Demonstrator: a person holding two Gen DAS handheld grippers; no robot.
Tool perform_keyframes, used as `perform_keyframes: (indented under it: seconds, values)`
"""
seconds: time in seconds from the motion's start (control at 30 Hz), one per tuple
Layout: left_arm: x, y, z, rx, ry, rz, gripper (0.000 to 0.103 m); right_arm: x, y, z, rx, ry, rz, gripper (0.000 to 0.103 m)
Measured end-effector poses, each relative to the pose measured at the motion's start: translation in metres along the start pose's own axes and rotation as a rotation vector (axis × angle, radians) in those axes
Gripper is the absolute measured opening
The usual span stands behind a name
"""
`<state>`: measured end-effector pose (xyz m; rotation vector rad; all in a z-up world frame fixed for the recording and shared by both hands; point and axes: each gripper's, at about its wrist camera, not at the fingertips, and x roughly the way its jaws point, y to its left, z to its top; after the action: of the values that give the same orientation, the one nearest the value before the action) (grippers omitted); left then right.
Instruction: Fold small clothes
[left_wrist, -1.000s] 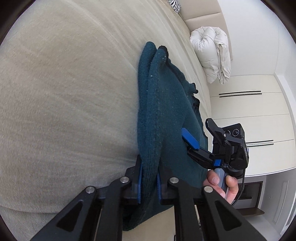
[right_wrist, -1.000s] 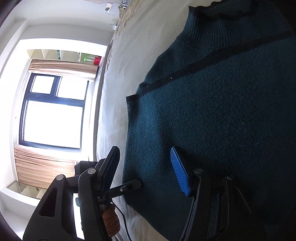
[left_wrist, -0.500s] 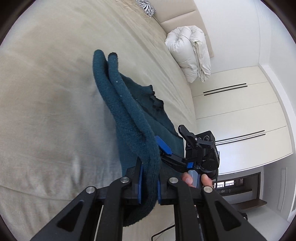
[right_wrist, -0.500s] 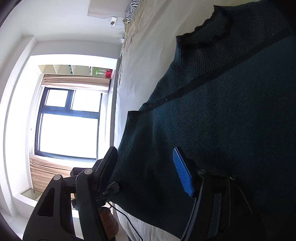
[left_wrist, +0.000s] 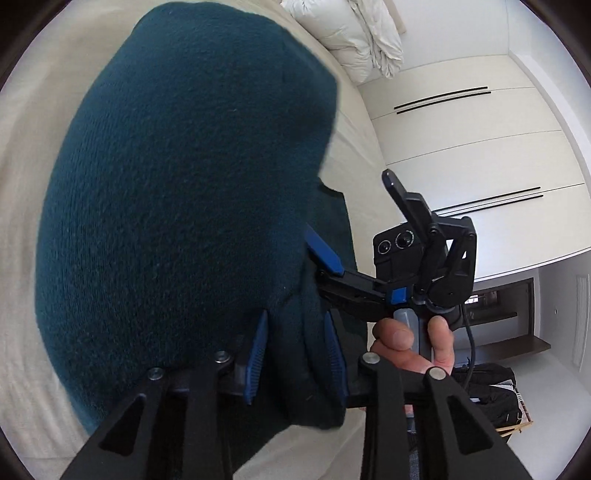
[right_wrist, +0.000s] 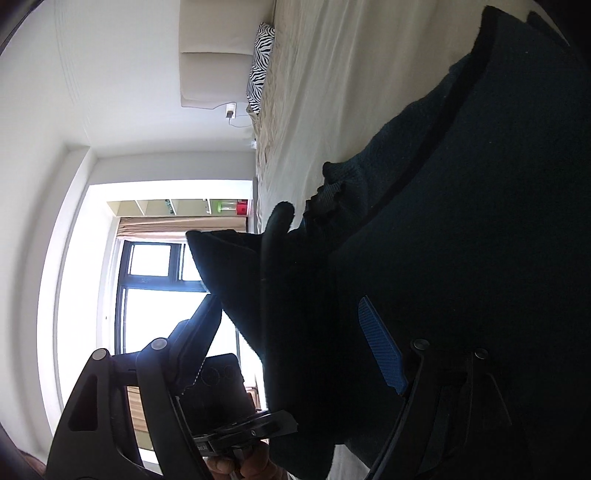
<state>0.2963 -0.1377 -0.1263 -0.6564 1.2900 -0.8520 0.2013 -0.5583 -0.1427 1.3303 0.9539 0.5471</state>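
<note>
A dark teal knitted sweater (left_wrist: 177, 206) lies on the beige bed (left_wrist: 22, 122). My left gripper (left_wrist: 297, 354) is shut on a fold of it and holds it lifted close to the camera. The sweater fills most of the right wrist view (right_wrist: 480, 221). My right gripper (right_wrist: 291, 332) is open, its jaws straddling the hem. In the left wrist view the right gripper (left_wrist: 354, 236) shows open, held by a hand, one blue pad against the cloth.
A white duvet (left_wrist: 354, 40) is piled at the head of the bed. White wardrobe doors (left_wrist: 461, 147) stand to the right. A zebra pillow (right_wrist: 260, 66) and a bright window (right_wrist: 159, 295) show in the right wrist view.
My left gripper has lifted the held fold up and over toward the right gripper; the cloth now fills its view. The right gripper stays open at the hem.
</note>
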Motion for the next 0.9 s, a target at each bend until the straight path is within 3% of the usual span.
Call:
perform_keyframes:
  seconds: [0.1, 0.33, 0.57, 0.7, 0.8, 0.9]
  values:
    - [-0.006, -0.003, -0.011, 0.048, -0.005, -0.03, 0.047, -0.002, -0.005, 0.001, -0.009, 0.013, -0.005, 0.075]
    - [-0.067, -0.005, -0.021, 0.116, -0.143, 0.029, 0.049, 0.019, 0.011, -0.004, -0.096, 0.072, -0.17, 0.076]
    - [-0.067, 0.018, -0.027, 0.085, -0.142, 0.049, 0.049, 0.047, 0.025, -0.009, -0.145, 0.121, -0.308, 0.074]
    - [-0.061, 0.023, -0.034, 0.073, -0.129, 0.048, 0.049, 0.06, 0.037, -0.016, -0.203, 0.163, -0.339, 0.05]
    - [-0.06, 0.028, -0.037, 0.067, -0.122, 0.045, 0.049, 0.066, 0.041, -0.021, -0.239, 0.181, -0.35, 0.045]
    - [-0.064, 0.029, -0.039, 0.074, -0.115, 0.049, 0.049, 0.069, 0.028, -0.017, -0.185, 0.195, -0.405, 0.042]
